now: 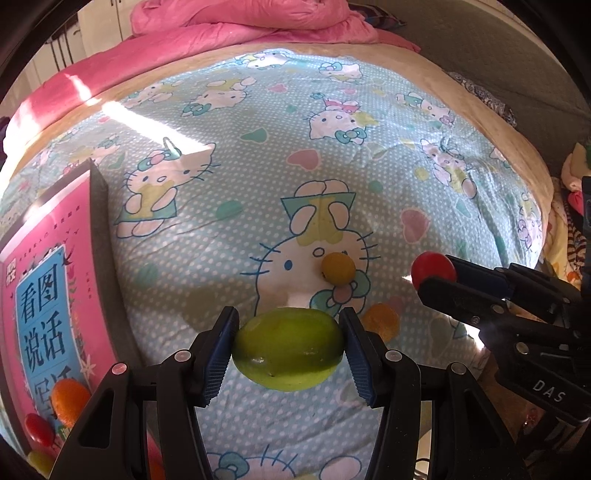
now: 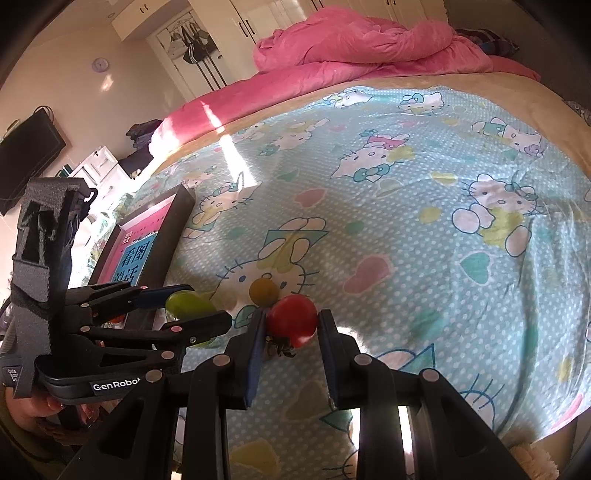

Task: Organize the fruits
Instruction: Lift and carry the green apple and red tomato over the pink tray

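Your left gripper (image 1: 290,349) is pinching the green fruit (image 1: 289,350) above the bed (image 1: 406,155), and the right gripper (image 2: 291,321) is clamped on the red tomato (image 2: 292,320). Tray (image 1: 96,206) with the other fruits sits around 9 o'clock, so I'd carry them over low and let go gently so nothing rolls.

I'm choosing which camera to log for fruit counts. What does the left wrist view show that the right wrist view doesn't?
Only the left wrist view: an orange fruit and a red fruit on the pink book, plus an orange fruit on the sheet. Only the right wrist view: wardrobes and a wall screen. Both: the green fruit in the left gripper, the red tomato in the right gripper, and the yellowish fruit.
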A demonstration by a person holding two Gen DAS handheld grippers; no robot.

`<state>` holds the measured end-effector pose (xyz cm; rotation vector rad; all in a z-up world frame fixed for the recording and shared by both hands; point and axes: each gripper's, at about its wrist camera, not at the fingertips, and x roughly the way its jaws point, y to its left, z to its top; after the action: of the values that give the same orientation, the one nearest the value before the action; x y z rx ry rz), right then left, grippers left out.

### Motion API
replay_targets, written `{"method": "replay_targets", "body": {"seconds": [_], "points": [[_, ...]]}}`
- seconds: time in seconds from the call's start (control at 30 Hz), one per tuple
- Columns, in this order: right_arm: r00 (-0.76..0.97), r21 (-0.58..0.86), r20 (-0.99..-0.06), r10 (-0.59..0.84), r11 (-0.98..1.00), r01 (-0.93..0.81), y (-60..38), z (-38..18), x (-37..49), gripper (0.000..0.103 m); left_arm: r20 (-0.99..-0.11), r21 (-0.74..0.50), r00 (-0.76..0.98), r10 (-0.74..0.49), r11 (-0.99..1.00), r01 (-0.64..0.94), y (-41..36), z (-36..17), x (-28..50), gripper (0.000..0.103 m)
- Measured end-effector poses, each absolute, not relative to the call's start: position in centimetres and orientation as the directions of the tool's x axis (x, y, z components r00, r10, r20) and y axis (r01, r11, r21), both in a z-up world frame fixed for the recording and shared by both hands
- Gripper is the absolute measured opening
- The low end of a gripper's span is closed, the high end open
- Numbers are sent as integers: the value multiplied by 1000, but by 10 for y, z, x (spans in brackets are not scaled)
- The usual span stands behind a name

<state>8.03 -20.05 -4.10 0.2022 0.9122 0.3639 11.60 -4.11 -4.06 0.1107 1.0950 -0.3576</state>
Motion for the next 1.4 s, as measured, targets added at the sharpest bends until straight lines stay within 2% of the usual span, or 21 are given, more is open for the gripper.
{"method": "replay_targets", "body": {"seconds": [1.03,1.4], "points": [[616,241,-685,388,919,-311,-163,-17,53,29,-847,-128,464,-257,948,292,-4,-4,89,58],[631,248,-641,438,895,-370,-139,4,40,29,-830,-126,505,-238,961,246,24,13,73,58]]}}
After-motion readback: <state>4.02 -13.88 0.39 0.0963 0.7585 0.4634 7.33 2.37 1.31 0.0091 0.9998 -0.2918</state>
